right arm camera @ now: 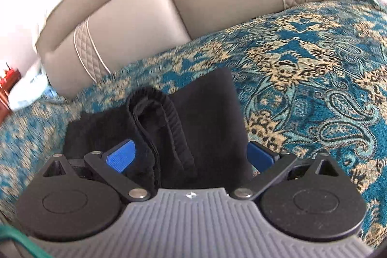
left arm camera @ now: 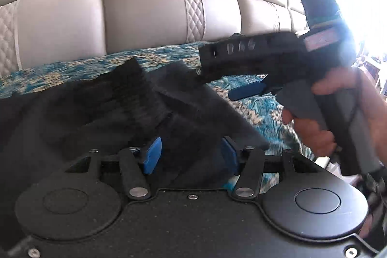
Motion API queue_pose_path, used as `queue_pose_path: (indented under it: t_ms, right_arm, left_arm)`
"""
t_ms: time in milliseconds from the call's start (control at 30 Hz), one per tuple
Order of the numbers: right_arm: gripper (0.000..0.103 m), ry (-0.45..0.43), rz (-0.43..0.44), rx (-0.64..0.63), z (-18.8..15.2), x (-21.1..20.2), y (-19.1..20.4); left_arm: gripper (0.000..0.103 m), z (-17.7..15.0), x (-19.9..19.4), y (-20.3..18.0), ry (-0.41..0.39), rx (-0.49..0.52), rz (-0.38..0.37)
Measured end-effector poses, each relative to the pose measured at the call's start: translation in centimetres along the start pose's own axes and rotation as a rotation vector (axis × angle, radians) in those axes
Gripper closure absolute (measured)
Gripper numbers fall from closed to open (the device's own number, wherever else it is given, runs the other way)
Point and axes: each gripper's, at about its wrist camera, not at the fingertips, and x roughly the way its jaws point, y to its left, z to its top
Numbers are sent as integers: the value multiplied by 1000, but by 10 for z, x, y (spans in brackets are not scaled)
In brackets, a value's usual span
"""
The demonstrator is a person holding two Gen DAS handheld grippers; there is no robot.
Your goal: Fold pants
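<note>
pants (right arm camera: 193, 127), black, bunched on patterned teal/gold cover (right arm camera: 314, 64). nearest in right wrist view: right gripper (right arm camera: 191, 156), jaws spread wide, blue pads (right arm camera: 122, 156) standing either side of the folded bundle w/ ribbed waistband (right arm camera: 167, 100) curled on top; pads don't look to press the cloth, so released, fabric just lying between. left wrist view: left gripper (left arm camera: 189, 155) partly open, blue fingers (left arm camera: 152, 154) apart, dark cloth between them but no visible pinch; counts as released. pants (left arm camera: 116, 108) spread from under this gripper toward left + centre of cover (left arm camera: 254, 108), blurred. to the right, person's hand (left arm camera: 321, 117) wraps grey handle of the other gripper, whose body tilts over the cloth edge, one blue finger (left arm camera: 246, 90) showing above the cover, its tip just beside the pants. farther back: beige padded sofa backrest (left arm camera: 145, 11) w/ quilted strips, runs behind the cover. strong window glare upper right, detail there lost.
</note>
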Motion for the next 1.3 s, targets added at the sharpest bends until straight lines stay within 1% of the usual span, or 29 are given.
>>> queue_pose_path:
  t_ms: [67, 133, 233, 300, 367, 433, 467, 500, 533, 567, 600, 633, 667, 767, 867, 1033, 1133, 1167, 1200, 1233, 1267, 1300]
  right_arm:
    - [0, -9, -31, -66, -6, 4, 12]
    - [0, -30, -44, -139, -12, 8, 25]
    - [0, -55, -60, -231, -20, 13, 46]
    - [0, -57, -77, -256, -24, 22, 56]
    - [0, -52, -95, -260, -27, 31, 62]
    - [12, -40, -102, -260, -33, 41, 68]
    - [18, -59, -117, -286, -37, 43, 72]
    - [26, -71, -128, -337, -41, 42, 79]
    - [37, -85, -132, -368, -45, 40, 83]
    - [41, -96, -120, -364, -47, 37, 84]
    - [48, -102, -106, -338, -48, 33, 83]
    - [57, -114, -98, -311, -48, 29, 81]
    - [62, -133, -102, -291, -48, 24, 79]
    - [63, -183, -129, -259, -49, 10, 74]
    - [63, -216, -187, -244, -54, -2, 68]
    - [63, -244, -300, -245, -60, -11, 59]
    - [62, -245, -362, -228, -60, -11, 53]
    - [60, -240, -379, -232, -61, -10, 52]
    - [46, -243, -395, -235, -61, -9, 51]
    - [39, -252, -409, -229, -61, -9, 51]
    - [37, -263, -409, -229, -61, -10, 50]
    - [32, -279, -405, -232, -59, -10, 51]
  left_arm:
    - [47, -4, -18, 21, -12, -36, 15]
    - [47, -5, -35, 41, -39, -71, 72]
    - [47, -4, -54, 73, -104, -118, 215]
    - [52, -1, -57, 96, -126, -139, 321]
    - [56, -1, -57, 113, -147, -147, 408]
    - [58, -1, -51, 128, -146, -148, 464]
    - [60, -1, -45, 135, -133, -149, 487]
    - [63, -2, -39, 139, -116, -153, 503]
    - [63, -5, -35, 144, -106, -161, 510]
    - [64, -6, -31, 146, -99, -171, 511]
    - [63, -9, -28, 149, -91, -181, 509]
    - [64, -11, -27, 150, -84, -186, 511]
    - [64, -13, -27, 151, -80, -188, 514]
    - [63, -14, -24, 145, -79, -178, 519]
    - [63, -11, -13, 144, -73, -162, 525]
    - [63, -7, -2, 143, -55, -156, 540]
    - [62, -5, 1, 144, -51, -161, 540]
    - [62, -4, 2, 145, -50, -162, 543]
    - [62, -2, 3, 145, -51, -160, 548]
    - [62, 0, 4, 145, -54, -156, 552]
    - [62, 2, 4, 145, -58, -152, 555]
    - [62, 6, 4, 145, -66, -149, 558]
